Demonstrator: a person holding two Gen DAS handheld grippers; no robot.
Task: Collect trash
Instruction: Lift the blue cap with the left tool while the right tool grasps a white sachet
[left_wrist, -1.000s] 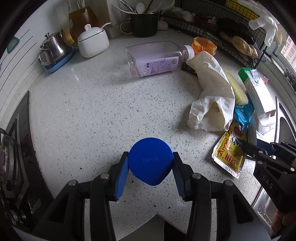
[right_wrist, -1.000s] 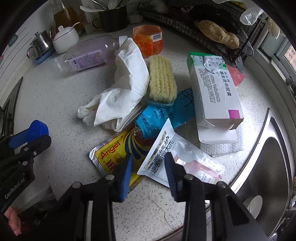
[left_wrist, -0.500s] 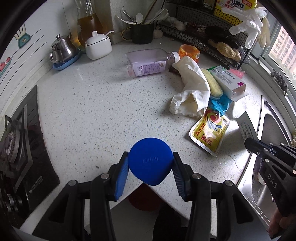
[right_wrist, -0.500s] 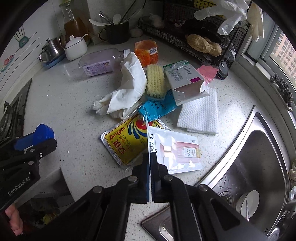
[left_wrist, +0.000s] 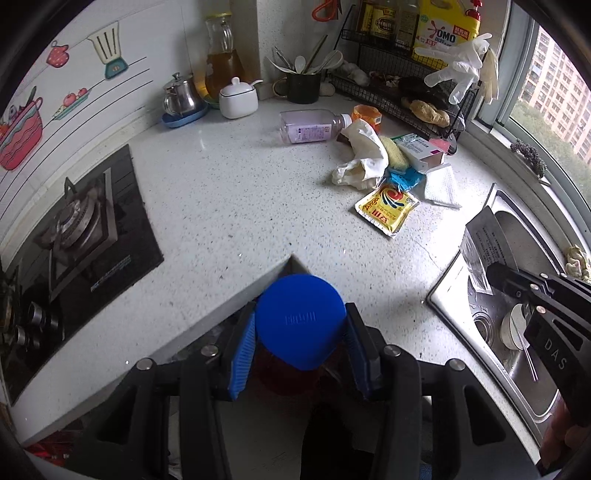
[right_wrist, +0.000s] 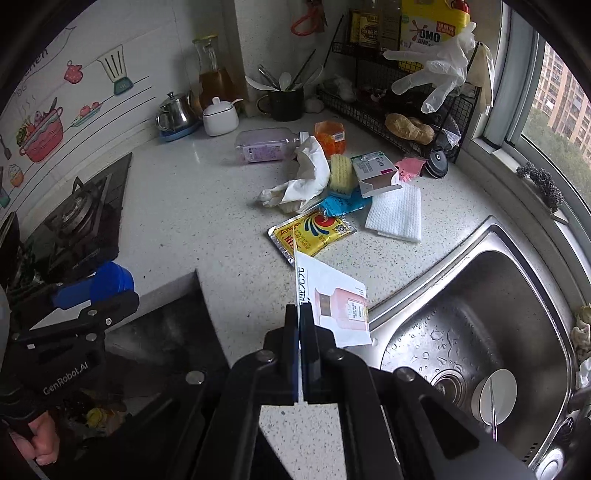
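Right hand-held gripper (right_wrist: 300, 354) clamped on white sachet (right_wrist: 332, 302) off the table's (right_wrist: 207, 206) front edge; left hand-held gripper (left_wrist: 301, 343) clamps blue cap (left_wrist: 301, 321). Yellow packet (right_wrist: 312, 230), glove (right_wrist: 303, 177), bottle (right_wrist: 266, 146) remain mid-table, uncollected.

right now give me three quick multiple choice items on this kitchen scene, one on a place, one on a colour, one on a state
1. Where does the yellow sachet lie?
A. in the sink
B. on the counter
C. on the stove

2. What colour is the cap in the left tool?
A. blue
B. red
C. green

3. How is the right tool?
A. wide open
B. shut on nothing
C. shut on the white packet

Key: B, it lies flat on the speckled counter; A, blue between the fingers; C, its jaws pinch the packet's edge.
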